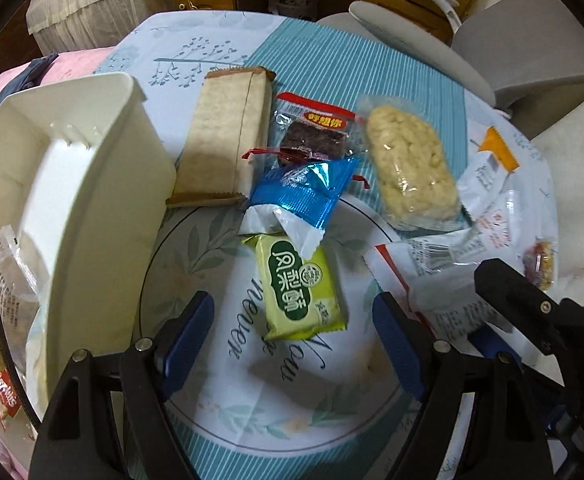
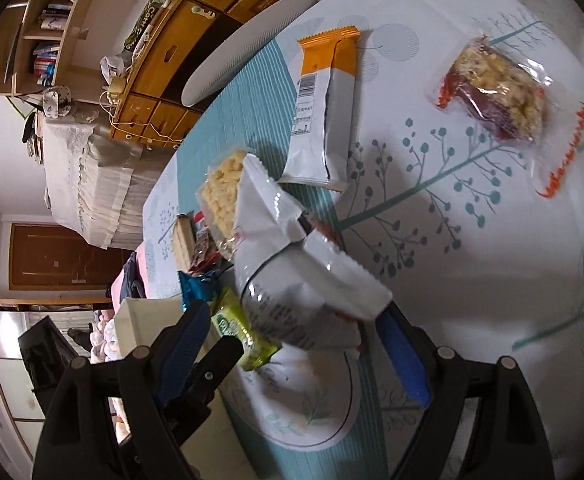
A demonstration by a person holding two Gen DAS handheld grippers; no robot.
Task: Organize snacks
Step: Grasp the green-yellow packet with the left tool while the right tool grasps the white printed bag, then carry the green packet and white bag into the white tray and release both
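1. The white bin [image 1: 72, 200] stands at the table's left edge, just beside the snacks, probably so each packet has a short trip in.
2. The silver-white bag [image 2: 292, 280] lies between the right gripper [image 2: 292, 344]'s wide-open jaws, which are not pressing on it; apparently that gripper's next pick.
3. The brown packet [image 1: 224, 136], rice-puff bar [image 1: 407, 168] and blue packet [image 1: 303, 192] lie loose mid-table, unsorted.
4. The green pastry packet [image 1: 299, 284] lies flat just ahead of the left gripper [image 1: 292, 340], whose jaws gape empty, framing it.
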